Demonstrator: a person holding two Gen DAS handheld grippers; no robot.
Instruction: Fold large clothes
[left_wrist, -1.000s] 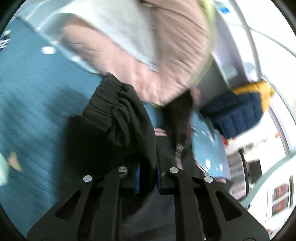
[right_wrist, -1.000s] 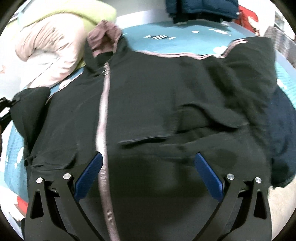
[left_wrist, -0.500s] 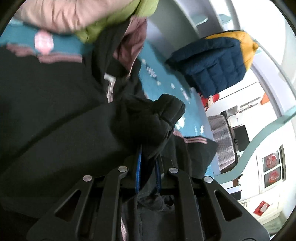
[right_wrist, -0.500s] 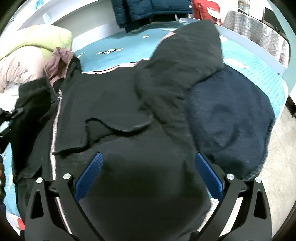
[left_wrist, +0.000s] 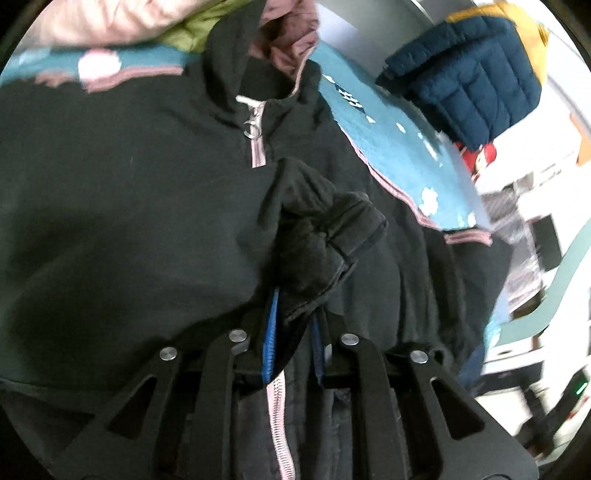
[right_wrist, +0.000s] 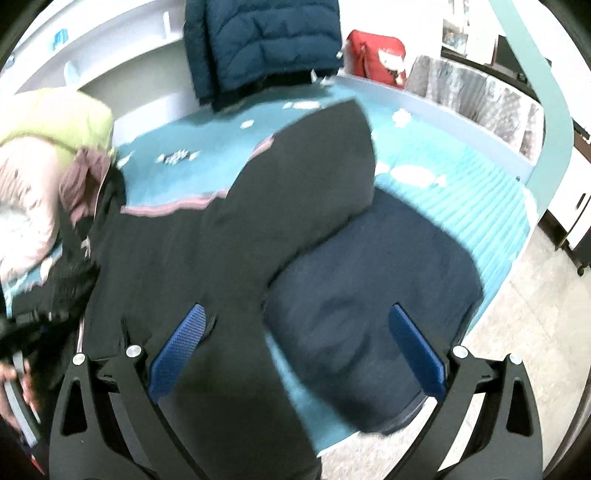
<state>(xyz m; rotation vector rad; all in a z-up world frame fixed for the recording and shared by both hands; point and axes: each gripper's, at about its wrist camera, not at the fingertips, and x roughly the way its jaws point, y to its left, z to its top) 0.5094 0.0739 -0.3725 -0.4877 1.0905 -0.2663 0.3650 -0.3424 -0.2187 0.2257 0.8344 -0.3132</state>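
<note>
One big black jacket (left_wrist: 129, 192) covers most of the bed (right_wrist: 480, 192), spread front-up with its pink zipper (left_wrist: 257, 147) running from the collar at twelve o'clock in the left view down to six. It looks thick, soft and fairly heavy for cloth: it will sag and drag rather than hold a shape, so I judge it best taken at seams, cuffs or the hem, where the fabric bunches and will not slip out. A folded navy garment (right_wrist: 373, 295) lies at four o'clock of the jacket in the right view, touching its edge. One sleeve (right_wrist: 317, 158) lies across the body toward one o'clock in that view. The other sleeve's cuff (left_wrist: 325, 236), a thick wad, sits over the chest just right of the zipper, between the fingers of the left gripper (left_wrist: 293, 332); those fingers have just been opening slightly, though the blue pads still look pressed on the cloth. The right gripper (right_wrist: 295, 343) hangs above jacket and navy garment with fingers spread wide, holding nothing.
</note>
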